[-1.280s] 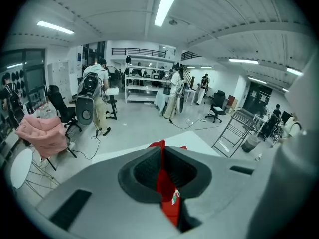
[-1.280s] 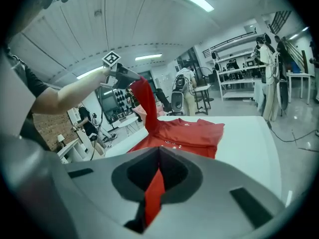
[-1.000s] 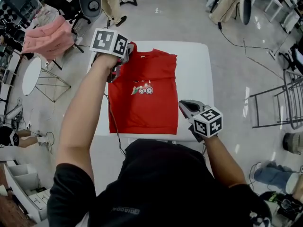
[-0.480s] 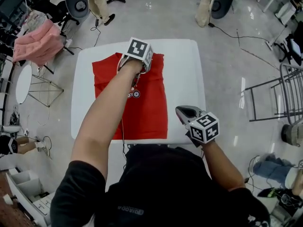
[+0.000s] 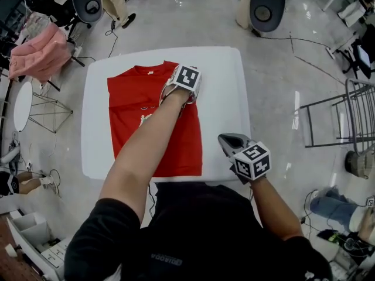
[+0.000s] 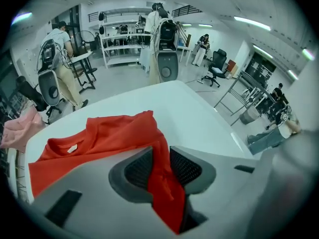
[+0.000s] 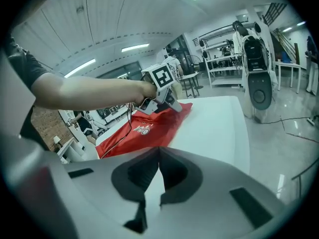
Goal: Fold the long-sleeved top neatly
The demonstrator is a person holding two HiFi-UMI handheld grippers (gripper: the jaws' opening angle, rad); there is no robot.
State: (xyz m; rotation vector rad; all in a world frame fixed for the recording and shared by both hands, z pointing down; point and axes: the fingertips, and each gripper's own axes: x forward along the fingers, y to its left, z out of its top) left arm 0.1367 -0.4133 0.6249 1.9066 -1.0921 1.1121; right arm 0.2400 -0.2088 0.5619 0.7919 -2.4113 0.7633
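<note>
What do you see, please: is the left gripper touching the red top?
Touching: the left gripper view shows the red top between and against the jaws of the left gripper, which have just been opening.

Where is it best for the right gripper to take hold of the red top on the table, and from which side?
Probably the near right hem corner of the red top. Come from the right, over the bare white table, low and nearly level: that edge lies flat and free, closest to the right gripper, whose jaws are shut and must open first.
</note>
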